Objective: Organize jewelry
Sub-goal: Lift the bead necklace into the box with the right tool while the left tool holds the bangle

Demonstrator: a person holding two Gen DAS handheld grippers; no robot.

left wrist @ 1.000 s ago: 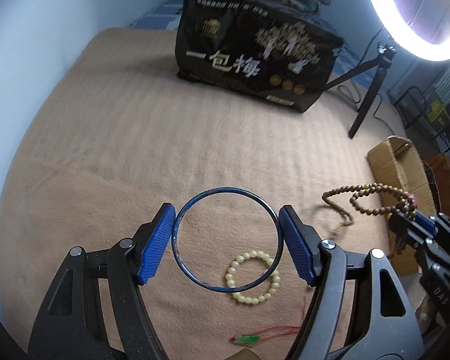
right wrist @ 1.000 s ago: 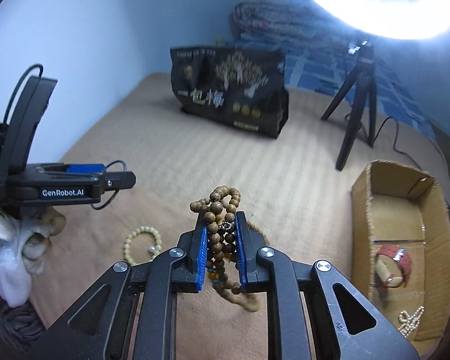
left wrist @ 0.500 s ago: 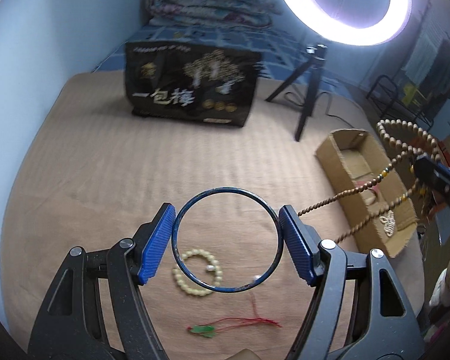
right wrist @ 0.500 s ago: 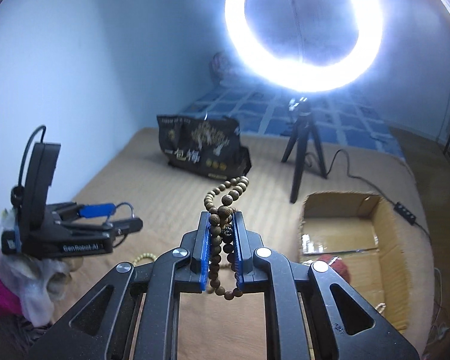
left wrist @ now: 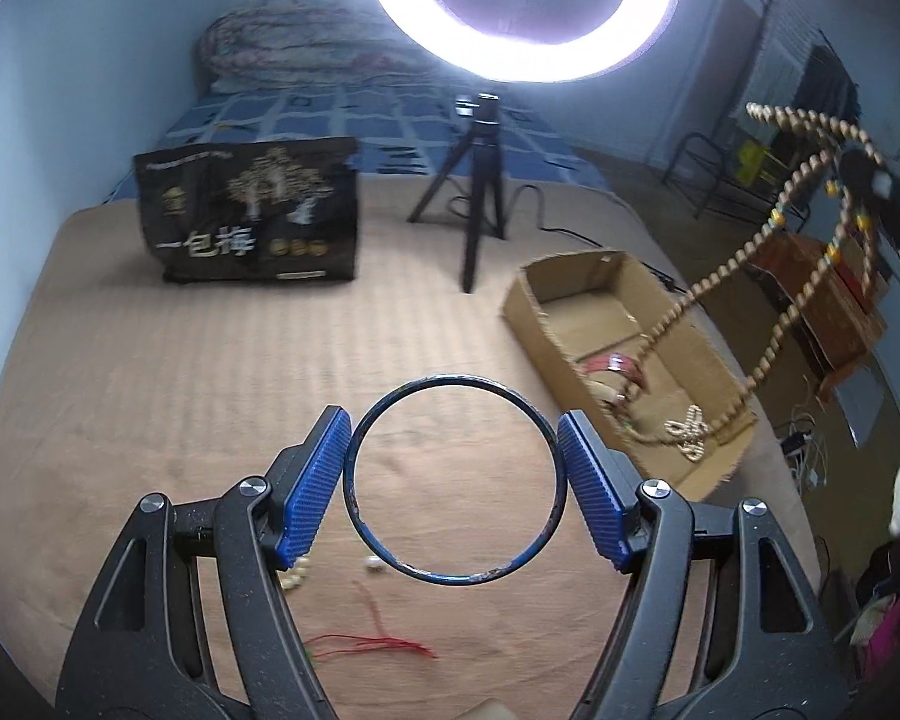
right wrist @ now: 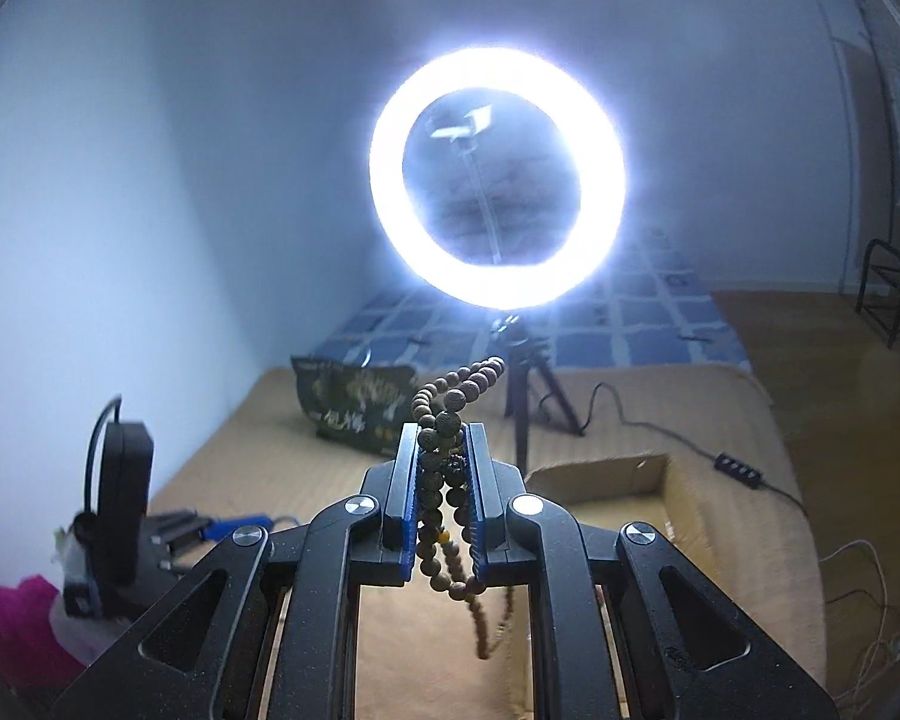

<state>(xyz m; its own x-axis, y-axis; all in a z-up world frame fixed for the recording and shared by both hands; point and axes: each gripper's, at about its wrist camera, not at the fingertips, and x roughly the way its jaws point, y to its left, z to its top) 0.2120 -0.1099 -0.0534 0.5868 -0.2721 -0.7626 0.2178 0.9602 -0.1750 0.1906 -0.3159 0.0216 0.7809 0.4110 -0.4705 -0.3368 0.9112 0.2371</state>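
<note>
My left gripper (left wrist: 453,426) is shut on a thin dark blue bangle (left wrist: 453,577), whose sides press against both blue pads, above the tan blanket. My right gripper (right wrist: 444,438) is shut on a long string of brown wooden beads (right wrist: 450,408). In the left wrist view that bead string (left wrist: 705,282) hangs from the right gripper at the upper right, its lower end trailing into the open cardboard box (left wrist: 531,324). Inside the box lie a red bracelet (left wrist: 612,365) and a pale pearl piece (left wrist: 689,435). A cream bead bracelet (left wrist: 294,576) peeks out by the left finger.
A red string with a green bead (left wrist: 369,643) lies on the blanket near the front. A black printed bag (left wrist: 249,213) stands at the back left. A ring light (left wrist: 522,6) on a black tripod (left wrist: 480,204) stands behind the box. Wooden furniture (left wrist: 822,294) is at the right.
Both grippers have risen and swung right toward the cardboard box. The wooden beads were lifted off the blanket and now dangle over the box. The cream bracelet slid behind the left finger.
</note>
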